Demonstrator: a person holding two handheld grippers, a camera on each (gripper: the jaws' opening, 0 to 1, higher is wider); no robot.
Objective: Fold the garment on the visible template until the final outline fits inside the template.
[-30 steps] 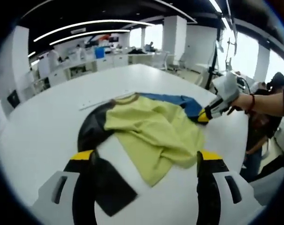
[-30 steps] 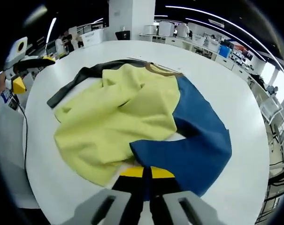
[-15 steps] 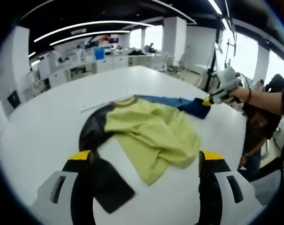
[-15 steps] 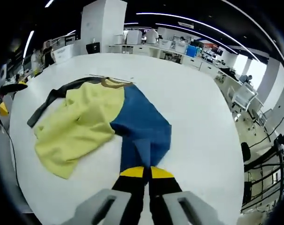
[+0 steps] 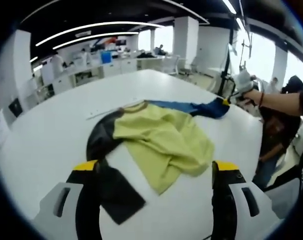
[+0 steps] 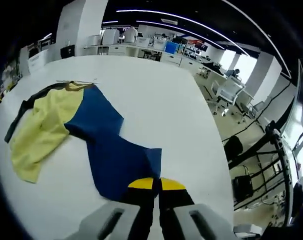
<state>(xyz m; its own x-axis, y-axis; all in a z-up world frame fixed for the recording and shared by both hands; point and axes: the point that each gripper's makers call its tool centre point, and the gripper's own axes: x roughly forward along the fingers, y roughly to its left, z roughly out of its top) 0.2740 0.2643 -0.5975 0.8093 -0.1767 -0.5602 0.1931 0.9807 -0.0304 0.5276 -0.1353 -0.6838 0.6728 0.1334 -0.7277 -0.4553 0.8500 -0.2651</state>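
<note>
The garment lies crumpled on the white table (image 5: 51,135), its yellow body (image 5: 166,142) in the middle and a black sleeve (image 5: 116,197) trailing toward me. My left gripper (image 5: 155,167) stands open above the near table; the black sleeve's end lies just inside its left jaw, ungripped. A blue part (image 5: 191,106) stretches to the far right, where my right gripper (image 5: 225,102) holds its tip. In the right gripper view the right gripper (image 6: 157,184) is shut on the blue part (image 6: 111,155), pulled out flat from the yellow body (image 6: 38,135). A thin pale strip (image 5: 108,109) lies by the collar.
A person's arm (image 5: 284,102) reaches in from the right of the left gripper view. The table's rounded edge (image 6: 219,150) runs close to my right gripper, with office chairs (image 6: 226,92) and floor beyond. Desks and pillars stand in the background.
My right gripper has drawn the blue part outward, away from the yellow body, so it now lies stretched long and flat. The left gripper has stayed open and nearly still.
</note>
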